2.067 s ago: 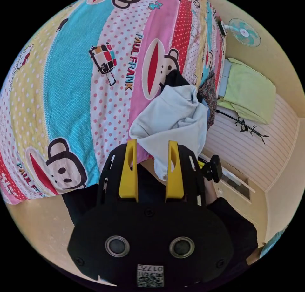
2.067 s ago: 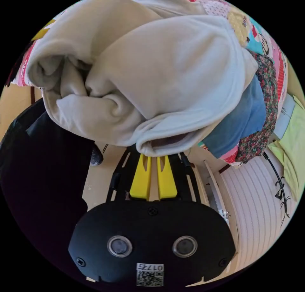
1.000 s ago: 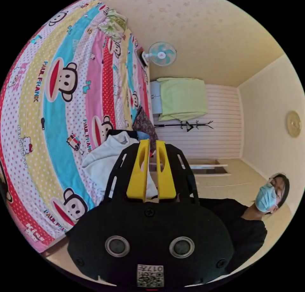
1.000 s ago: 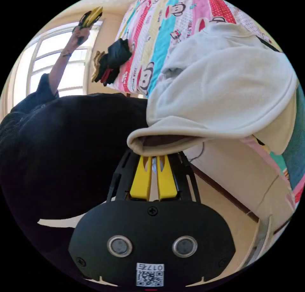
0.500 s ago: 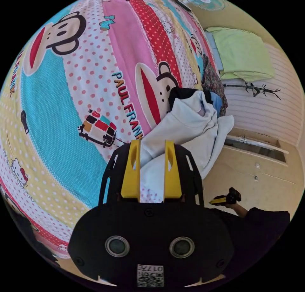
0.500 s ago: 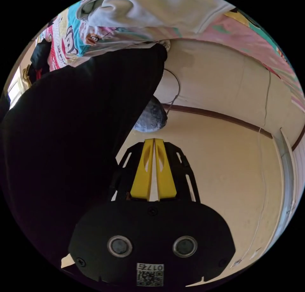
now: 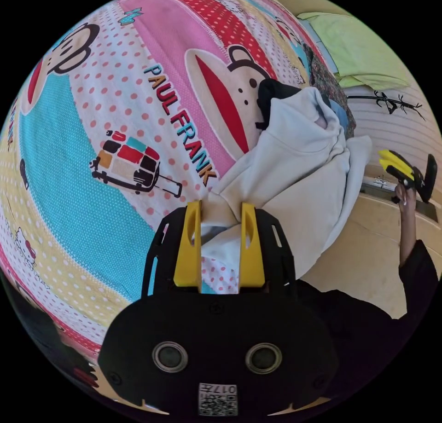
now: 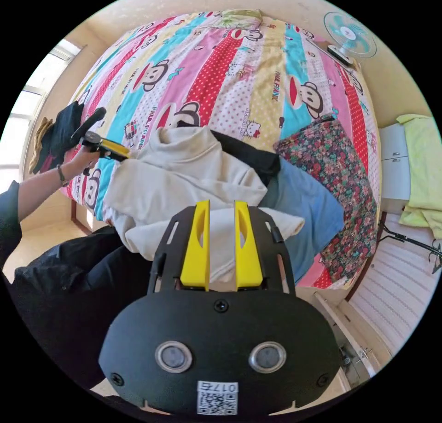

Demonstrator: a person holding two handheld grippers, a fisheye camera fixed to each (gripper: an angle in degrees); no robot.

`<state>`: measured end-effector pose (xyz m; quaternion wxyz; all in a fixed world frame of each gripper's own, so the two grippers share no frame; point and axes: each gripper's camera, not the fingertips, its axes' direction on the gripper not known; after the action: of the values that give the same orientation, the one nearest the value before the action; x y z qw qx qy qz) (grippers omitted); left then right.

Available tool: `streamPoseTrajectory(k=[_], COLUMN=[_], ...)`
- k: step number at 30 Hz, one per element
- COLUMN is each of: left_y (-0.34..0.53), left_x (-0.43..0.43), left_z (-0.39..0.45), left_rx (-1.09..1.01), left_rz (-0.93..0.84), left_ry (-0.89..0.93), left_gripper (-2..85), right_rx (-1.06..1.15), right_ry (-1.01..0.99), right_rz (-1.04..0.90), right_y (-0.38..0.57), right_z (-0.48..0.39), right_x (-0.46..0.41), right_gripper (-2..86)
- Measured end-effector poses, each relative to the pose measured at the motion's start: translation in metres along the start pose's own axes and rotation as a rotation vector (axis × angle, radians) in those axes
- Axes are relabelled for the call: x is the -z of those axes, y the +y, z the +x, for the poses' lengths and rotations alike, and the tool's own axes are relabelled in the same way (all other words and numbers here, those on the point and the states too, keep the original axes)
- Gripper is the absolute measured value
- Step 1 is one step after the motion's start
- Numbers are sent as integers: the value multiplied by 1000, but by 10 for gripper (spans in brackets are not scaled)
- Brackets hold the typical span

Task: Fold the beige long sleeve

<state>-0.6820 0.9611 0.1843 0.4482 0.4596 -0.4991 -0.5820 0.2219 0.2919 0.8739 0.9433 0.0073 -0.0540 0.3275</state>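
Our left gripper (image 7: 220,211) has its fingers (image 7: 189,243) spread a little apart, with a bunched corner of the beige top (image 7: 299,174) sitting in the gap between them. The cloth pinches inward there, yet we cannot tell whether both fingers press on it. We judge the gripper is set at this corner to take hold and draw the crumpled fabric out flat.

Our right gripper (image 8: 221,209) also has its fingers (image 8: 195,243) parted, with nothing held. In the right gripper view it hovers above the top (image 8: 184,174), which we take as readiness to seize another edge.

The top lies heaped at the bed's edge closest to us, on the bright striped bedsheet (image 7: 115,119). One flap hangs over the side toward the floor (image 7: 368,257). It rests partly on a black garment (image 8: 248,158) and touches a blue one (image 8: 304,206), beside a floral cloth (image 8: 340,174). That pile suggests clothes waiting their turn, so folding has not really begun. A fan (image 8: 349,34) stands well away by the wall.
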Motion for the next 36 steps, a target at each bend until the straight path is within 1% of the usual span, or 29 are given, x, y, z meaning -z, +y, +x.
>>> streamPoseTrajectory(k=[1,3,5,7,8,11,12,14,15,17,19,21,23,25,27,28,30,31,32,33,35,36], left_y=[-2,-3,4,10,10,5,2,-2,-2,10,29,51,83,112,142,162,191,207,223,231,267,276], left_x=[-2,-2,6,9,7,-3,-5,-11,-10,6,32,62,106,140,181,212,263,298,332,350,417,432], left_z=[8,16,22,24,25,42,45,56,58,68,80,107,157,191,216,229,248,265,286,297,338,345], left_rx=[-10,4,32,66,77,64,73,123,142,196,184,112,22,-45,-84,-111,-142,-182,-236,-251,-311,-326], left_rz=[-15,-23,36,64,59,34,23,-3,-2,45,116,141,131,145,201,257,344,392,449,485,624,665], left_ry=[-3,17,30,25,52,122,138,247,266,357,402,359,220,209,243,270,252,212,148,108,-25,-39], left_gripper=[126,130,140,171,178,164,154,104,96,65,51,44,38,36,35,32,28,27,26,26,26,26], right_rx=[-14,-23,-70,-124,-180,-235,-229,-186,-179,-199,-233,-289,-347,-398,-442,-446,-447,-434,-437,-421,-365,-361], right_ry=[21,36,33,-29,-60,-122,-113,-14,21,134,167,159,96,91,128,158,183,174,180,187,138,129], right_rz=[0,-65,-261,-345,-284,-253,-246,-181,-163,-50,40,113,344,450,544,620,756,877,929,940,1128,1166], right_y=[-25,-54,-63,-46,-30,2,9,45,55,97,131,167,225,262,292,309,332,348,357,359,383,389], right_z=[8,18,24,23,21,1,-7,-45,-54,-93,-119,-142,-175,-200,-227,-245,-267,-281,-293,-299,-325,-332], right_x=[-11,-41,-105,-144,-145,-142,-139,-119,-112,-72,-38,-7,44,76,108,130,163,187,207,215,245,252], right_gripper=[95,102,105,102,95,64,58,45,43,35,32,30,28,27,26,25,25,24,24,24,24,25])
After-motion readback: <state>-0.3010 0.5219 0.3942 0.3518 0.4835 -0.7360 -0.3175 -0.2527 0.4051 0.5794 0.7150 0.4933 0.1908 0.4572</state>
